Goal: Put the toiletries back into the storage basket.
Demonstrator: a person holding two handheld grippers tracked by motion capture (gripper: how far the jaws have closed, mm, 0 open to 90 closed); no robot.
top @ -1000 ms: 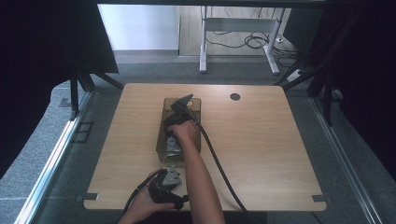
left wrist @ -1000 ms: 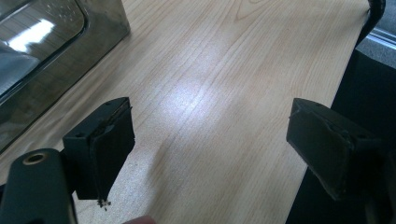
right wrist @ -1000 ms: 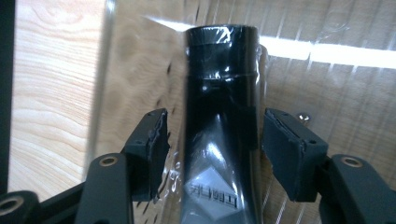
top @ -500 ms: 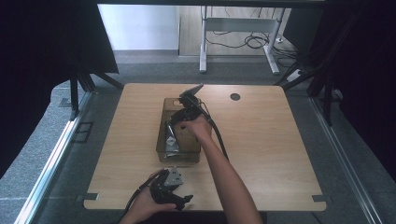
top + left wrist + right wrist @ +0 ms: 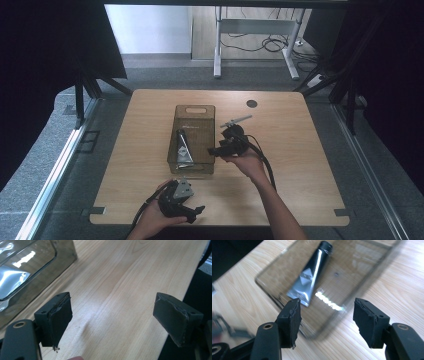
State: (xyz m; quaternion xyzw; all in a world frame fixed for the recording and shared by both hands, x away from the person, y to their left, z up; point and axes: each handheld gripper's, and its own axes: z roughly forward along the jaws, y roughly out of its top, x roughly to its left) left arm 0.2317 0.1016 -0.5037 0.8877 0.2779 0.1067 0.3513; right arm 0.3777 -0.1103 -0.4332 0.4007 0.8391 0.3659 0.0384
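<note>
1. Your right gripper (image 5: 226, 145) sits just right of centre in the high view, beside the right wall of the clear bin (image 5: 194, 172). In the right gripper view its jaws stand wide apart with nothing between them, and the bin (image 5: 372, 277) lies beyond them.
2. Your left gripper (image 5: 182, 205) is at the bottom of the high view, low over the table's (image 5: 300, 150) near edge, just below the bin. In the left gripper view its jaws are spread and empty over bare wood, with a corner of the bin (image 5: 62, 255) at the upper left.
3. A silver and black tube (image 5: 183, 146) lies flat inside the bin, in its left half. In the right gripper view the tube (image 5: 312, 272) has its black cap toward the top of the frame and its flat crimped end nearest your left-hand jaw.
4. A dark round hole (image 5: 251, 103) marks the table toward its upper right.
</note>
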